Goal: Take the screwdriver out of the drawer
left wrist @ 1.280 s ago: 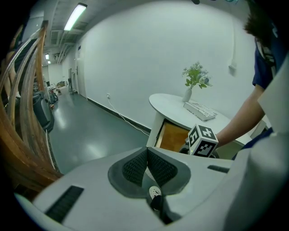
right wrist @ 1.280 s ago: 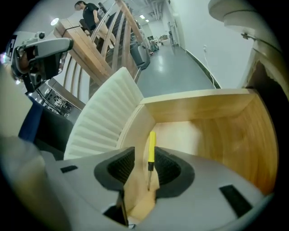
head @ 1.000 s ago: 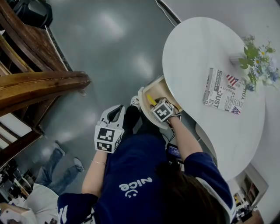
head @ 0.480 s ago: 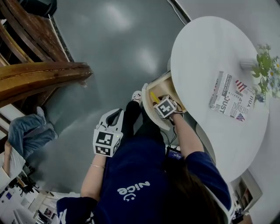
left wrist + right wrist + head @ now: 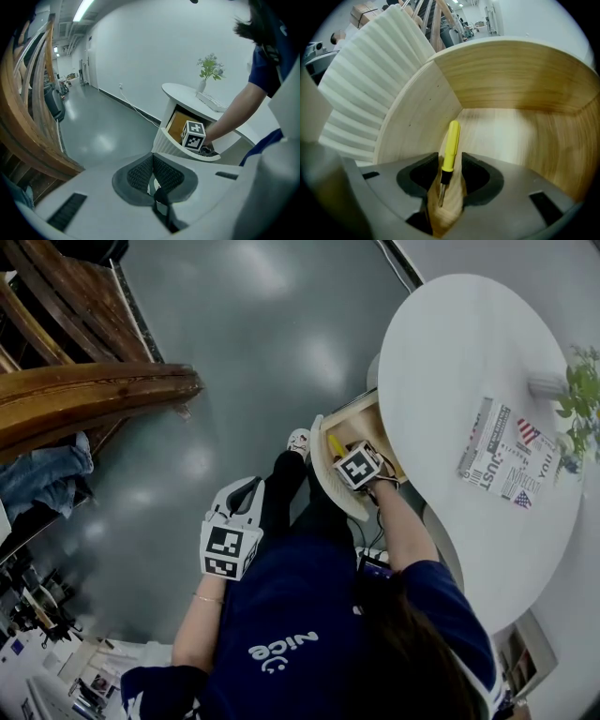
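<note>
right gripper jaws just opened wide, straddling screwdriver in drawer for the pinch; left gripper jaws closed, idle.

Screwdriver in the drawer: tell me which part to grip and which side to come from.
Grip the screwdriver by its yellow handle near the black collar, coming down from above: it lies flat on the drawer floor, close to a wall. The right gripper, jaws just opened, straddles it.
</note>
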Tool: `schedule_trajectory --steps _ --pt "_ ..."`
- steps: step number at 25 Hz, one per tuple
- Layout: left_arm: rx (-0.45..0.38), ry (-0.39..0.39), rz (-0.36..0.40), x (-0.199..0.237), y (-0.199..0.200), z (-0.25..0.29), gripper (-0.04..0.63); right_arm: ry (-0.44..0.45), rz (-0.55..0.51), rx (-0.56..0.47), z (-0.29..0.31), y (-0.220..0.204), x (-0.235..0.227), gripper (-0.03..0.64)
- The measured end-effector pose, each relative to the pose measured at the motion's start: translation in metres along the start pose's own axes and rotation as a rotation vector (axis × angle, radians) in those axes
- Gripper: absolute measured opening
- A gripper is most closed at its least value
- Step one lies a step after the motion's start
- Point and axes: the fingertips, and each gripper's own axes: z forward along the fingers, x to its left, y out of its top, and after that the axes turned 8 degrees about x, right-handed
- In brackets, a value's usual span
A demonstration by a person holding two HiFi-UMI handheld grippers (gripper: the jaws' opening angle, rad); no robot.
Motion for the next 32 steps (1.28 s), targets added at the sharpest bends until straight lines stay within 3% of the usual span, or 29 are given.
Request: schedule_trajectory --steps 7,10,18,24,32 --pt "0.009 0.000 0.001 -0.001 -0.003 0.002 0.003 -0.039 0.006 0.018 0.003 0.002 0.000 0.132" --pt "0.012 -0.004 0.009 -0.003 -0.003 0.004 0.003 -0.053 0.038 0.025 0.002 0.000 -0.006 0.083" --pt "0.010 -0.002 0.013 -0.005 -0.005 0.002 0.003 -0.049 0.055 0.020 0.000 -0.001 -0.007 0.075" --pt "-0.010 -0.014 0.029 -0.006 0.000 0.001 0.003 -0.066 0.077 -0.075 -0.015 0.009 -0.008 0.074" --pt "-0.052 -0.056 0.077 -0.015 0.020 -0.001 0.003 -0.089 0.167 -0.091 -0.045 -0.001 -0.003 0.074"
